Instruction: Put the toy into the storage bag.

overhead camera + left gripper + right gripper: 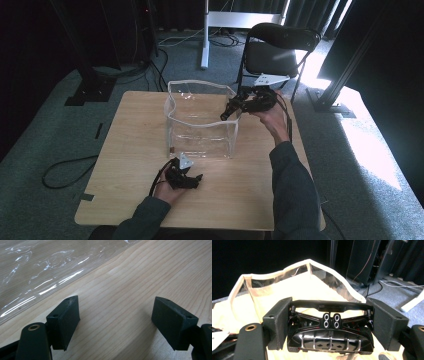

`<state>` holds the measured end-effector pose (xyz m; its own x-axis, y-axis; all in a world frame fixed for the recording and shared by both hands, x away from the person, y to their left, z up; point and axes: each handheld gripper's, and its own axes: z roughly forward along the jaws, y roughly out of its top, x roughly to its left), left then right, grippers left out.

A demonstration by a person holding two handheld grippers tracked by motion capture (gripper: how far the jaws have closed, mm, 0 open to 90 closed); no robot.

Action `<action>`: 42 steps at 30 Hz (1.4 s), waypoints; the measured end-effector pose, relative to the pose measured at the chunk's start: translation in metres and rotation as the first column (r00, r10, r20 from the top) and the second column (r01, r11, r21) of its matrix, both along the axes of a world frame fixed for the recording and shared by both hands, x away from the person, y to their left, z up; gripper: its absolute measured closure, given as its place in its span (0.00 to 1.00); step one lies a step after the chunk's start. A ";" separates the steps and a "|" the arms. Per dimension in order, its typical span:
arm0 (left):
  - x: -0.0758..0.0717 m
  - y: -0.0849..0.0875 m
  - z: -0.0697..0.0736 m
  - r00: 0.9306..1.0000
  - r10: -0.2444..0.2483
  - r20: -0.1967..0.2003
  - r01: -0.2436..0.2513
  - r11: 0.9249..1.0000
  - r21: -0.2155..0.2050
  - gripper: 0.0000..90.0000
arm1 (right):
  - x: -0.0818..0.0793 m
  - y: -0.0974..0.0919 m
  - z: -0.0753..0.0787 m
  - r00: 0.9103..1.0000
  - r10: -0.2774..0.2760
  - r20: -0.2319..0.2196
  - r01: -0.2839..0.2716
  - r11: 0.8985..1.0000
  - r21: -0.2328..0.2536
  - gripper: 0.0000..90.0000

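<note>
Clamping a glossy black toy car (329,336) above the clear, floppy bin (200,120), right gripper (235,107), left gripper (115,325) spread empty on woodgrain beside the bin.

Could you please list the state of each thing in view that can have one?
Clear plastic bin: upright on the table, open at the top, nothing visible inside.
Black toy car part: held between the right tongs, at the bin's rim.
Left tongs: open, holding nothing, low over the table beside the bin.
Folding chair: unfolded, unoccupied, beyond the table.
</note>
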<state>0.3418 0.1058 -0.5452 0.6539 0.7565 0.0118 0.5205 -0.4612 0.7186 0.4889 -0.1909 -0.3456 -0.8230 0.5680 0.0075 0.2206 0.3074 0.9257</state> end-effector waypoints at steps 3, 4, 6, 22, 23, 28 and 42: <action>0.000 0.000 0.000 1.000 0.000 0.000 0.000 1.000 0.000 0.26 | 0.001 -0.002 -0.004 1.000 -0.008 -0.013 0.007 1.000 -0.007 0.27; 0.000 0.000 0.000 1.000 0.000 0.000 0.000 1.000 0.000 0.26 | 0.001 -0.002 -0.005 1.000 -0.010 -0.014 0.009 1.000 -0.006 0.27; 0.000 0.000 0.000 1.000 0.000 0.000 0.000 1.000 0.000 0.26 | 0.002 -0.003 -0.007 1.000 -0.012 -0.016 0.012 1.000 -0.002 0.27; 0.000 0.000 0.000 1.000 0.000 -0.002 0.000 1.000 -0.001 0.26 | 0.009 -0.001 -0.026 0.997 -0.016 -0.075 0.013 0.999 -0.041 0.27; 0.000 0.000 0.000 1.000 0.000 -0.002 0.000 1.000 -0.001 0.26 | 0.009 -0.001 -0.027 0.997 -0.016 -0.076 0.012 0.999 -0.045 0.27; 0.000 0.000 0.000 1.000 0.000 -0.002 0.000 1.000 0.000 0.26 | 0.009 -0.004 -0.028 0.996 -0.012 -0.085 0.007 0.998 -0.059 0.27; 0.000 0.000 0.000 1.000 0.000 -0.001 0.000 1.000 -0.001 0.26 | 0.009 0.001 -0.035 0.994 -0.019 -0.103 0.005 0.990 -0.138 0.26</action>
<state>0.3417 0.1057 -0.5452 0.6538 0.7566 0.0107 0.5213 -0.4607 0.7183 0.4977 -0.1900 -0.3802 -0.8148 0.5795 0.0138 0.3178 0.4267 0.8467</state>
